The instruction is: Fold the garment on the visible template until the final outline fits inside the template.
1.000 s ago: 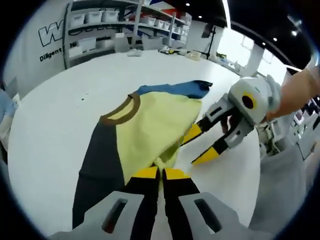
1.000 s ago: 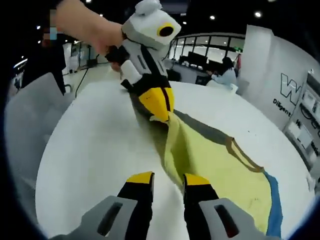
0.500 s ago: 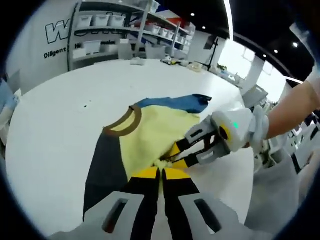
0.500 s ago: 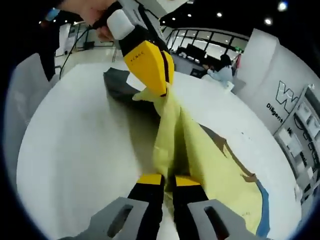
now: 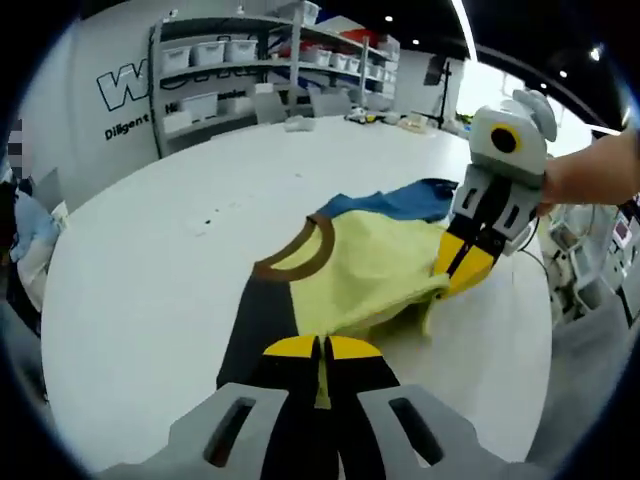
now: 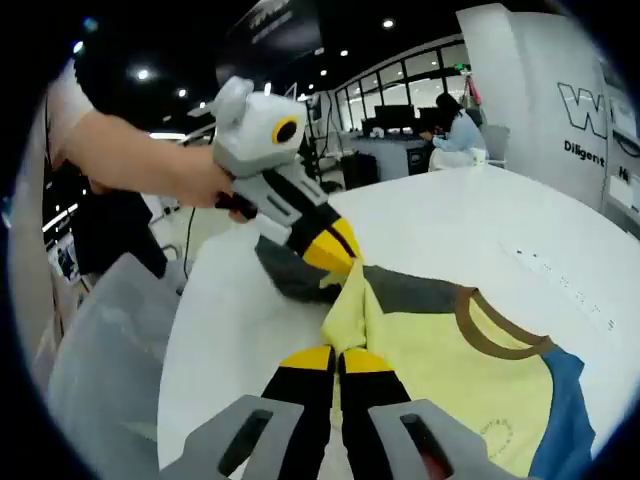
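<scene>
Fold barely begun: garment (image 5: 350, 275) lies mostly spread on the white surface (image 5: 180, 240), hem pinched and lifted by left hand-held gripper (image 5: 320, 350) and right hand-held gripper (image 6: 338, 360); folding all remains, no template outline discernible.

Left gripper (image 5: 321, 347) jaws closed, pinching shirt (image 5: 370, 270) hem. Right gripper (image 6: 337, 359) jaws closed on the hem too; hand (image 5: 590, 175) at 2 o'clock.

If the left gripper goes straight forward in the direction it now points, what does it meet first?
The left gripper is already shut on the yellow shirt, so more of that fabric comes first, probably toward the brown collar. Depth is unclear.
</scene>
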The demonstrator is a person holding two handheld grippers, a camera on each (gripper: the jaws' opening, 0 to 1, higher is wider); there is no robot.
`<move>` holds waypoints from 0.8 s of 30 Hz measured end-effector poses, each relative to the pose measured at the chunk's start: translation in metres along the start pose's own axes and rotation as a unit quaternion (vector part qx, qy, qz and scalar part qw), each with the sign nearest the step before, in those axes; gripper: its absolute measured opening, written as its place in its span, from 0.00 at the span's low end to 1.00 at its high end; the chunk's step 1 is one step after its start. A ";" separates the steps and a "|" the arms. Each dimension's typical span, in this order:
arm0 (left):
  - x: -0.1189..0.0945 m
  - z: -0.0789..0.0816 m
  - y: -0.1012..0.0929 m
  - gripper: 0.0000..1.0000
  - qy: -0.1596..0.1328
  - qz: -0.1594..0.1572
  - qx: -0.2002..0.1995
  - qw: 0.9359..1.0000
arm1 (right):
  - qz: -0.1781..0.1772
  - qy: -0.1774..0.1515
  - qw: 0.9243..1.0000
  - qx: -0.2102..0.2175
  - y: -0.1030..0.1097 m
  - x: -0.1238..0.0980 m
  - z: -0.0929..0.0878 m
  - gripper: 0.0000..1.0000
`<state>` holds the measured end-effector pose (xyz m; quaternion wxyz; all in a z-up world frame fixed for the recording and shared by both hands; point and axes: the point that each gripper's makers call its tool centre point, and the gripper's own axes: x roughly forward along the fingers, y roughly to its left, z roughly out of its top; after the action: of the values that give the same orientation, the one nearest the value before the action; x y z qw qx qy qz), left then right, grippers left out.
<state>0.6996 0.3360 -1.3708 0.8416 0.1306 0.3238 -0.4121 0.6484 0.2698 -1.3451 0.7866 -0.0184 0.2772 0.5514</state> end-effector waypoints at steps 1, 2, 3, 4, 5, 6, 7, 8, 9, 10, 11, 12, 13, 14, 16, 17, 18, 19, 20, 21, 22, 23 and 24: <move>0.000 0.001 0.000 0.02 -0.002 0.001 0.000 1.000 | 0.003 -0.012 1.000 0.022 -0.003 -0.003 0.005 0.00; 0.001 0.002 0.000 0.02 -0.005 0.002 -0.001 1.000 | -0.003 -0.021 0.999 0.027 -0.007 -0.004 0.009 0.00; 0.001 0.003 0.000 0.02 -0.006 0.004 -0.001 1.000 | -0.008 -0.030 0.999 0.038 -0.010 -0.007 0.012 0.00; 0.002 0.006 -0.001 0.03 -0.011 0.006 0.003 1.000 | -0.004 -0.039 0.998 0.050 -0.010 -0.007 0.015 0.00; 0.002 0.007 -0.003 0.03 -0.015 0.008 0.005 1.000 | 0.007 -0.048 0.997 0.067 -0.007 -0.008 0.019 0.00; 0.001 0.009 -0.005 0.05 -0.017 0.008 0.008 1.000 | 0.008 -0.050 0.996 0.077 -0.007 -0.008 0.019 0.00; 0.000 0.011 -0.007 0.09 -0.023 0.007 0.013 1.000 | 0.005 -0.051 0.995 0.082 -0.009 -0.008 0.019 0.00; -0.003 0.013 -0.011 0.14 -0.028 0.007 0.020 0.999 | 0.003 -0.056 0.994 0.093 -0.010 -0.008 0.020 0.00; -0.005 0.014 -0.015 0.17 -0.032 0.006 0.021 0.999 | -0.002 -0.059 0.993 0.101 -0.012 -0.009 0.021 0.00; -0.008 0.018 -0.019 0.19 -0.045 0.003 0.023 0.999 | -0.003 -0.064 0.992 0.110 -0.013 -0.010 0.022 0.00; -0.012 0.018 -0.026 0.20 -0.053 -0.001 0.021 0.998 | -0.001 -0.069 0.990 0.120 -0.013 -0.011 0.024 0.00; -0.014 0.020 -0.032 0.21 -0.064 -0.006 0.022 0.998 | -0.002 -0.069 0.990 0.122 -0.015 -0.012 0.024 0.00; -0.017 0.021 -0.040 0.21 -0.077 -0.009 0.026 0.997 | -0.003 -0.069 0.990 0.122 -0.017 -0.012 0.024 0.00; -0.017 0.020 -0.047 0.20 -0.079 -0.015 0.029 0.996 | -0.003 -0.068 0.990 0.123 -0.019 -0.012 0.024 0.00; -0.012 0.017 -0.069 0.18 -0.082 -0.051 0.037 0.995 | 0.001 -0.067 0.990 0.124 -0.017 -0.012 0.025 0.00; -0.008 0.014 -0.076 0.18 -0.076 -0.062 0.040 0.994 | 0.003 -0.064 0.990 0.129 -0.016 -0.012 0.025 0.00; -0.002 0.009 -0.085 0.19 -0.064 -0.075 0.043 0.994 | 0.004 -0.062 0.989 0.133 -0.016 -0.012 0.025 0.00; 0.002 0.008 -0.087 0.21 -0.060 -0.074 0.045 0.994 | 0.009 -0.062 0.989 0.137 -0.014 -0.012 0.025 0.00; 0.007 0.006 -0.088 0.24 -0.057 -0.070 0.049 0.995 | 0.011 -0.061 0.989 0.137 -0.015 -0.012 0.025 0.00; 0.011 0.005 -0.087 0.25 -0.050 -0.067 0.050 0.995 | 0.012 -0.059 0.989 0.137 -0.014 -0.012 0.025 0.00; 0.015 0.005 -0.087 0.25 -0.046 -0.067 0.044 0.996 | 0.012 -0.056 0.989 0.136 -0.015 -0.012 0.023 0.00; 0.015 0.007 -0.087 0.24 -0.048 -0.066 0.044 0.996 | 0.003 -0.057 0.989 0.138 -0.018 -0.013 0.023 0.00; 0.013 0.012 -0.084 0.22 -0.056 -0.055 0.047 0.996 | 0.002 -0.061 0.988 0.143 -0.020 -0.014 0.023 0.00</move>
<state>0.6450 0.2693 -1.3658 0.8273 0.1288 0.2631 -0.4792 0.6720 0.2576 -1.3242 0.7954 0.1286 0.3054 0.5075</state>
